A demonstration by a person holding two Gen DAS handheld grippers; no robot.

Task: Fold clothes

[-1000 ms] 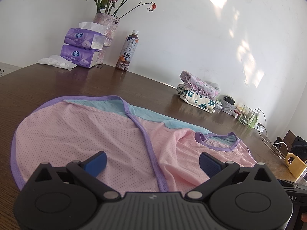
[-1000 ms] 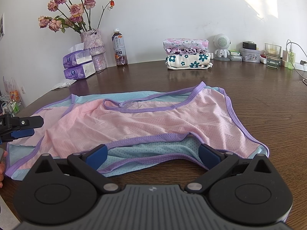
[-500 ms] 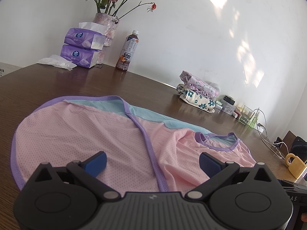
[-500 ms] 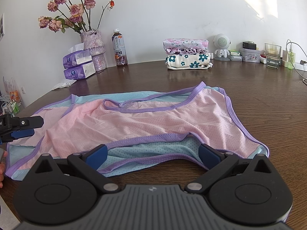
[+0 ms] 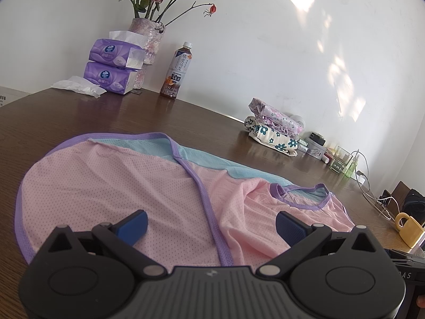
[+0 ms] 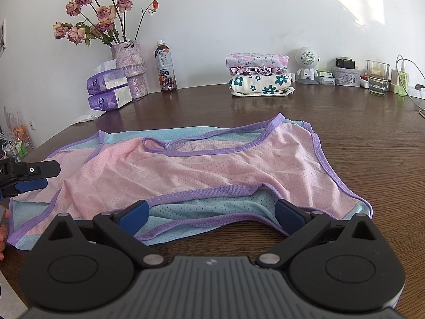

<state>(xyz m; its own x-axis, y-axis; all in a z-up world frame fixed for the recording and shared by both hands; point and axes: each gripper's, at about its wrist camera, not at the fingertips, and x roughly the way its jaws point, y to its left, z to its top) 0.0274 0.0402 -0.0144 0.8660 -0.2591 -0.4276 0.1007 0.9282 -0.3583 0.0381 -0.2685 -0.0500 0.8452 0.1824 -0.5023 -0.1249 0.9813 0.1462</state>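
Nothing has shifted since the earlier frames: both tools hold the same poses. Left gripper has its jaws spread apart over the pink mesh garment, gripping nothing; right gripper, likewise spread, straddles the garment's near hem on the table. Beyond, a vase holds dried roses.

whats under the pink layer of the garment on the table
A light blue mesh layer with purple trim shows beneath the pink layer along the near and far edges. Whatever lies under the pink middle is covered.
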